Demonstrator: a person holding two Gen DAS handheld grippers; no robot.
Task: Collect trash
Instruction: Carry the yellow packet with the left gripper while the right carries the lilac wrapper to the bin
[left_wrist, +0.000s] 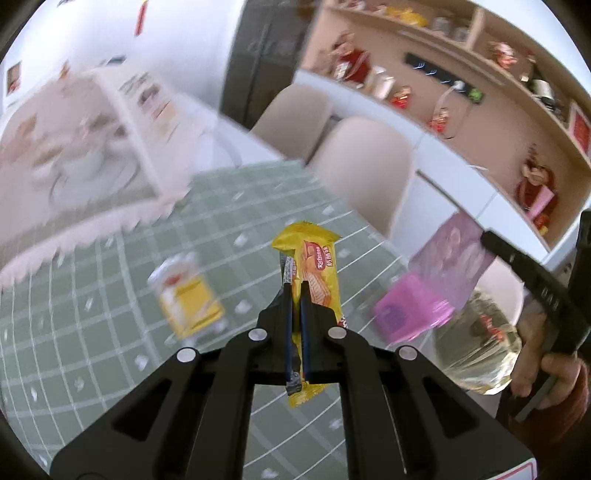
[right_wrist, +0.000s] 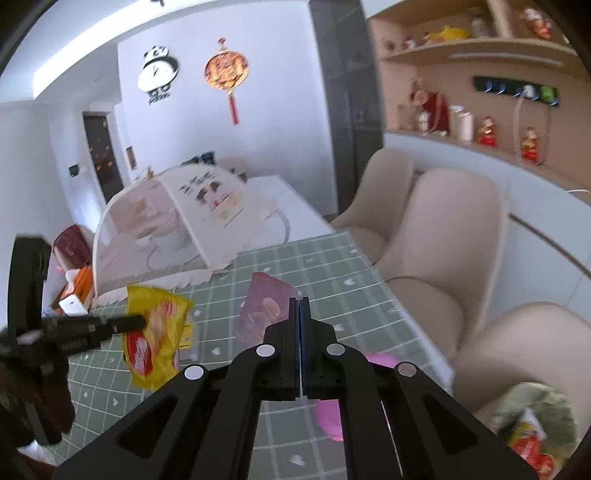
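My left gripper is shut on a yellow biscuit wrapper, which stands up between the pads above the green checked tablecloth. In the right wrist view the left gripper comes in from the left with that wrapper. My right gripper is shut on a purple snack wrapper; in the left wrist view this wrapper hangs from the right gripper. Another yellow-and-white wrapper lies blurred on the cloth. A pink thing sits at the table's right edge.
A clear plastic bag with some trash in it hangs by a hand at the right. A mesh food cover stands at the table's far left. Beige chairs line the right side, before a shelf of figurines.
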